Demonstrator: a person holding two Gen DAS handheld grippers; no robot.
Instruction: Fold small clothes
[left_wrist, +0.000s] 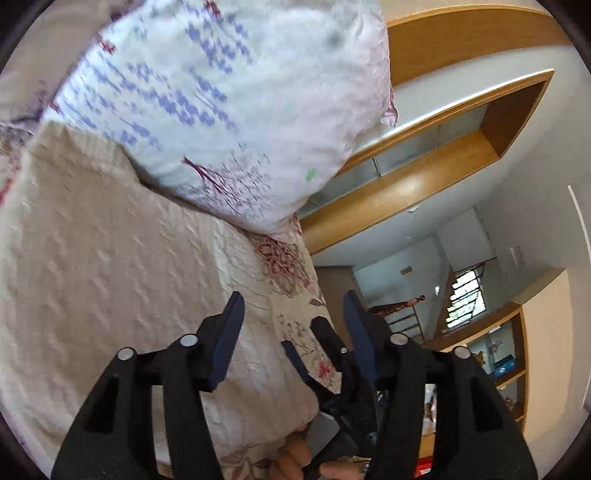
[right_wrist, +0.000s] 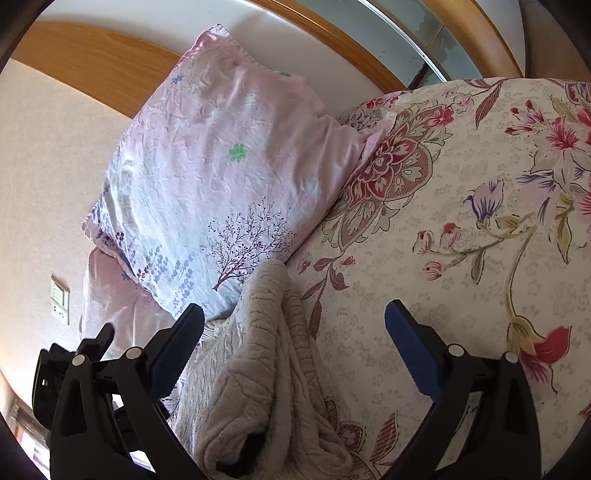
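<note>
A cream cable-knit sweater lies on the floral bedsheet, spread wide in the left wrist view. In the right wrist view it lies bunched in folds between my fingers. My left gripper is open and empty, at the sweater's right edge. My right gripper is open and empty, its jaws wide on either side of the bunched sweater, above it. The right gripper's body also shows in the left wrist view, just beyond the sweater's edge.
A pink and white pillow with purple print rests against the sweater's far end; it also shows in the right wrist view. A wooden headboard stands behind it. The floral sheet stretches to the right. Wooden shelves line the wall.
</note>
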